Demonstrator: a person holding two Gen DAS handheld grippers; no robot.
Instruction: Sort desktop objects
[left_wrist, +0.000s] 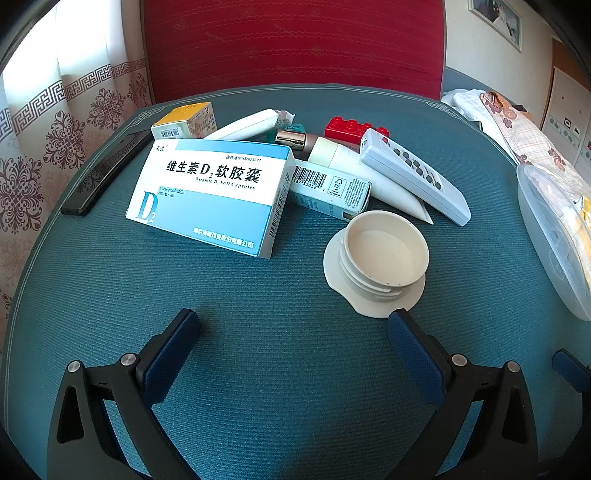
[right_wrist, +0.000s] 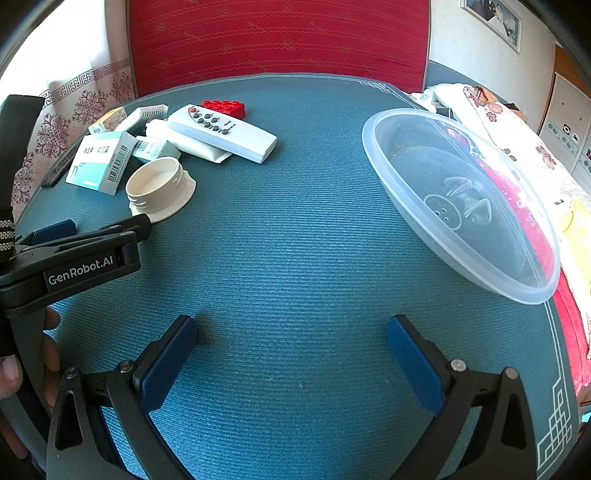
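A pile of small objects lies on the teal tablecloth (left_wrist: 280, 280). A blue-and-white vitamin box (left_wrist: 210, 195) leans at its front, with a white screw lid (left_wrist: 380, 258) to the right. Behind them lie a white remote (left_wrist: 413, 177), a red brick (left_wrist: 354, 129), a white tube (left_wrist: 365, 173), a barcode carton (left_wrist: 328, 190) and a yellow box (left_wrist: 184, 120). My left gripper (left_wrist: 293, 325) stands open over bare cloth just in front of the lid. My right gripper (right_wrist: 291, 328) is open too, over cloth, with a clear plastic bowl (right_wrist: 458, 199) to its far right. The left gripper (right_wrist: 81, 236) shows at the right wrist view's left edge.
A black flat bar (left_wrist: 107, 173) lies at the table's left edge. A red chair back (left_wrist: 291, 44) stands behind the table. Patterned fabric (right_wrist: 517, 147) is heaped to the right past the bowl. A hand (right_wrist: 22, 362) holds the left gripper's handle.
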